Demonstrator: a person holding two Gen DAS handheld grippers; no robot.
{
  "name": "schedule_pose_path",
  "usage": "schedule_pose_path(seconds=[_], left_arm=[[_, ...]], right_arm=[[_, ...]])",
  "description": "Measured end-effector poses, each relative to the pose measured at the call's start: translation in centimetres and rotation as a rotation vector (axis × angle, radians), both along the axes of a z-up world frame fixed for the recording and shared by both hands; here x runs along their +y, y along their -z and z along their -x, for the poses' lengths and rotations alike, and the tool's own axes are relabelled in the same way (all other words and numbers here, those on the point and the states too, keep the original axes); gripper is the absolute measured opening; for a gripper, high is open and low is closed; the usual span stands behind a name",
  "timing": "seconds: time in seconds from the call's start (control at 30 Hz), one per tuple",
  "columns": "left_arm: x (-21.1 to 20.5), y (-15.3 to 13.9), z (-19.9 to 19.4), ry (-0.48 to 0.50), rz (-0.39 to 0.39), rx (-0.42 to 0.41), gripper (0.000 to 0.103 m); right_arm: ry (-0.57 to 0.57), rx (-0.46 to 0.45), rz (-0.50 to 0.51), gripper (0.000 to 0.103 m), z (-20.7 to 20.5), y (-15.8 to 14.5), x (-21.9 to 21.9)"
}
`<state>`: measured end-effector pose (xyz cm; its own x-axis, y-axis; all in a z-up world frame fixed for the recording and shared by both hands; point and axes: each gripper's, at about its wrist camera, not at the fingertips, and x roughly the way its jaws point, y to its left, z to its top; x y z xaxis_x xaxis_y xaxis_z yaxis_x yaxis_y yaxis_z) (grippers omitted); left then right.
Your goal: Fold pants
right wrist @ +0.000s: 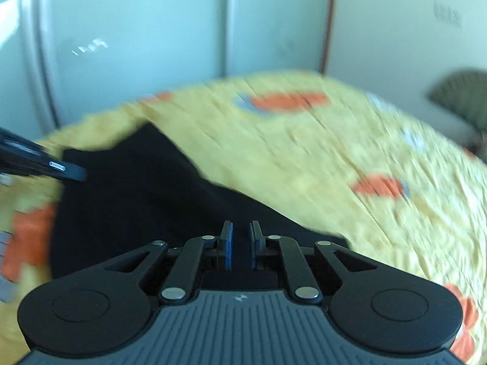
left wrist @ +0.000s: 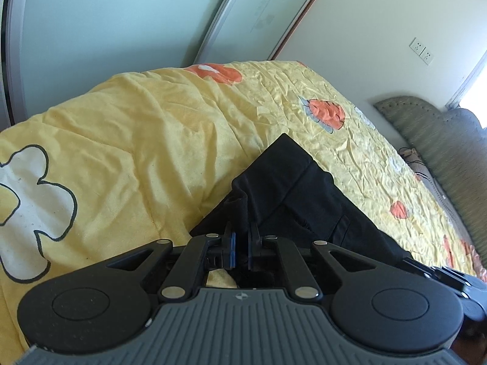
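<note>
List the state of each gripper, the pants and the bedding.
left gripper: shut on the black pants, fabric bunched between its pads.
right gripper: narrow gap over the pants; grip cannot be told.
black pants: partly folded, lying on the bed.
yellow quilt: spread out, wrinkled.

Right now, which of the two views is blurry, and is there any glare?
Right wrist view: motion-smeared, yellow quilt and black pants streaked, bright glints on the closet door. Left wrist view: sharp, with fisheye bending, and a window blown out at right.
</note>
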<state>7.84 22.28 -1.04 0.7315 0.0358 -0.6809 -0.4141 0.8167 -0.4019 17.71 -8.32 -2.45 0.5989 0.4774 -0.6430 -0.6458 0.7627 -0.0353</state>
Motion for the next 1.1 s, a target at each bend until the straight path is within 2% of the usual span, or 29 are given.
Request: schedule_pose_path(seconds=[0.03, 0.07, 0.13, 0.23, 0.27, 0.3, 0.33, 0.37, 0.43, 0.5, 0.57, 0.67, 0.73, 0.83, 0.87, 0.93, 0.97, 1.03, 1.1], left_arm=[[-0.2, -0.1, 0.0, -0.004, -0.013, 0.005, 0.008], [-0.5, -0.3, -0.1, -0.007, -0.028, 0.012, 0.008], [-0.8, -0.9, 0.0, -0.01, -0.046, 0.024, 0.008], [-1.6, -2.6, 0.4, -0.01, -0.099, 0.025, 0.011], [-2.1, -3.3, 0.7, -0.008, -0.129, 0.015, 0.016], [-2.7, -4.0, 1.0, -0.012, -0.168, 0.002, 0.025], [-3.5, -4.8, 1.2, -0.018, -0.216, -0.013, 0.025], [-4.6, -5.6, 1.5, -0.029, -0.273, -0.033, 0.024], [-6.5, -6.6, 1.5, -0.034, -0.354, -0.058, 0.025], [-8.8, -7.2, 0.9, 0.043, -0.39, -0.078, 0.025], [-11.5, -7.2, -0.1, 0.169, -0.361, -0.095, 0.027], [-16.7, -6.3, -1.7, 0.379, -0.313, -0.099, 0.035], [-20.2, -5.0, -2.4, 0.51, -0.309, -0.079, 0.035], [-24.8, -2.9, -2.4, 0.659, -0.317, -0.059, 0.035], [-26.2, -2.2, -2.1, 0.705, -0.328, -0.067, 0.036], [-28.2, -1.5, -1.8, 0.758, -0.352, -0.084, 0.037], [-29.2, -1.0, -1.7, 0.794, -0.362, -0.092, 0.043], [-30.6, 0.1, -1.7, 0.846, -0.388, -0.065, 0.045], [-31.4, 0.8, -1.5, 0.894, -0.387, -0.042, 0.045]], right_arm=[[0.053, 0.02, 0.018, 0.01, -1.7, 1.2, -0.7], [0.088, 0.016, -0.023, 0.01, -2.6, 1.6, -1.7], [0.192, 0.018, -0.111, 0.012, -2.7, 0.6, -3.6], [0.152, -0.067, -0.178, 0.014, 0.5, -2.0, -6.2], [0.138, -0.078, -0.192, 0.018, 2.0, -2.5, -7.3], [0.127, -0.084, -0.194, 0.021, 3.3, -2.8, -8.4], [0.124, -0.086, -0.185, 0.028, 4.8, -2.9, -9.6], [0.143, -0.089, -0.175, 0.035, 6.0, -2.8, -11.0], [0.24, -0.076, -0.158, 0.038, 7.9, -2.2, -14.2], [0.384, -0.053, -0.153, 0.038, 9.9, -1.3, -18.6], [0.529, -0.031, -0.143, 0.038, 11.6, -0.2, -22.8], [0.728, 0.05, -0.108, 0.038, 14.0, 2.1, -29.0], [0.727, 0.068, -0.113, 0.041, 16.2, 3.2, -31.3], [0.724, 0.086, -0.176, 0.041, 19.3, 2.5, -33.8], [0.765, 0.056, -0.191, 0.042, 20.0, 2.3, -34.7], [0.893, 0.0, -0.212, 0.05, 21.2, 2.2, -36.7], [0.949, -0.003, -0.239, 0.059, 21.5, 2.5, -37.8], [0.988, 0.066, -0.335, 0.058, 22.0, 3.9, -40.4], [1.022, 0.048, -0.419, 0.059, 23.2, 4.1, -41.2]])
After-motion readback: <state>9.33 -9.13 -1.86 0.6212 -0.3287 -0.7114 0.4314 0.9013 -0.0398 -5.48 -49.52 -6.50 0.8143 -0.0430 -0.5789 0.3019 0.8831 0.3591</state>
